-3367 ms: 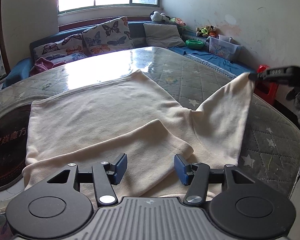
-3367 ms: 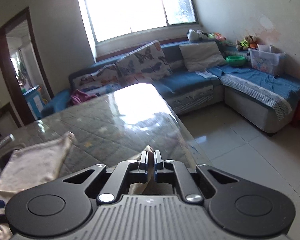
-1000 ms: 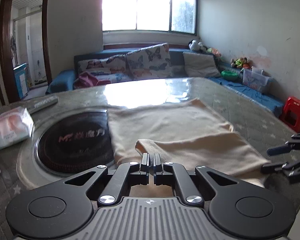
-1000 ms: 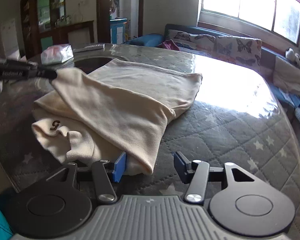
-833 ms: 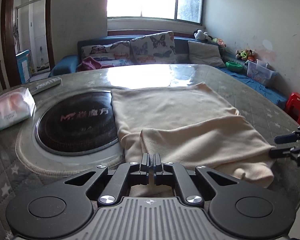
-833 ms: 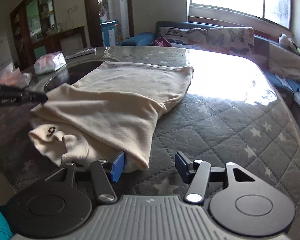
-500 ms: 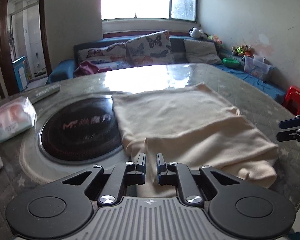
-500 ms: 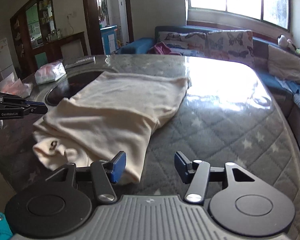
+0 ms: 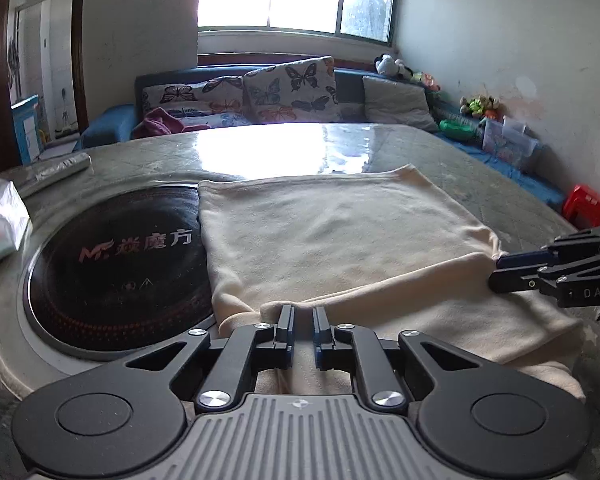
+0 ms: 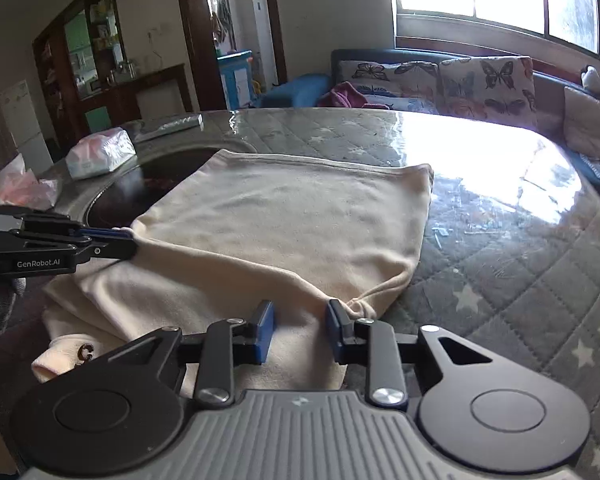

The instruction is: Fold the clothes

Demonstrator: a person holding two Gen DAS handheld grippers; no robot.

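Your cream garment lies mid-frame on the worktop, part-folded. Left gripper jaws narrowly apart, right gripper wider, both straddling its near fold. Soft, limp, light: pinch hems at corners.

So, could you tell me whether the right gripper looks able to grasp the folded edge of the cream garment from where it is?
Probably yes: the right gripper is open, its fingers straddle the cream garment, nothing blocks it.
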